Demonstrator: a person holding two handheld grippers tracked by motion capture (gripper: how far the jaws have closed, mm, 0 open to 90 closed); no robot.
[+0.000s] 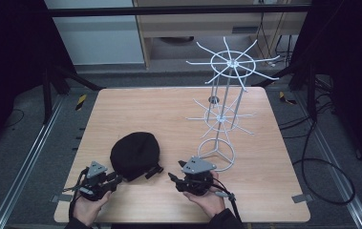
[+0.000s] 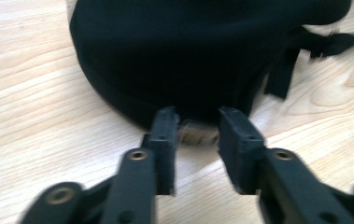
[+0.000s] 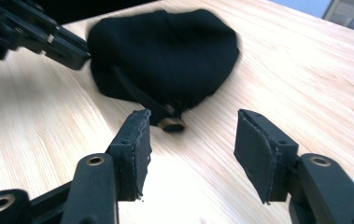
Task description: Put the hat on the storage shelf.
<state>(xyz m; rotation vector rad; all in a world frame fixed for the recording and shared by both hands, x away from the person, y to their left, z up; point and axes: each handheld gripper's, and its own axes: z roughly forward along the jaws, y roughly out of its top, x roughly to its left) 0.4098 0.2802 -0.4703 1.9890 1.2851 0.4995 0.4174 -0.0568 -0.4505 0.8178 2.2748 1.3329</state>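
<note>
A black cap point(image 1: 135, 153) lies on the wooden table point(image 1: 169, 109), near the front. Its strap point(image 1: 154, 171) trails off to the right and ends in a small brass buckle point(image 3: 172, 124). My left gripper point(image 1: 119, 178) sits low at the cap's near-left rim. Its jaws stand apart point(image 2: 198, 120), with the tips right at the edge of the cap point(image 2: 188, 51) and nothing pressed between them. My right gripper point(image 1: 172, 177) points left toward the strap. It is open point(image 3: 191, 140), and the buckle lies on the table just ahead of the gap. The left gripper point(image 3: 48, 39) touches the cap point(image 3: 165, 56) from the far side.
A white wire display rack point(image 1: 224, 105) with two tiers of radiating hooks stands on a ring base at the right of the table, just behind my right hand. Bare wood stretches to the left and back of the cap.
</note>
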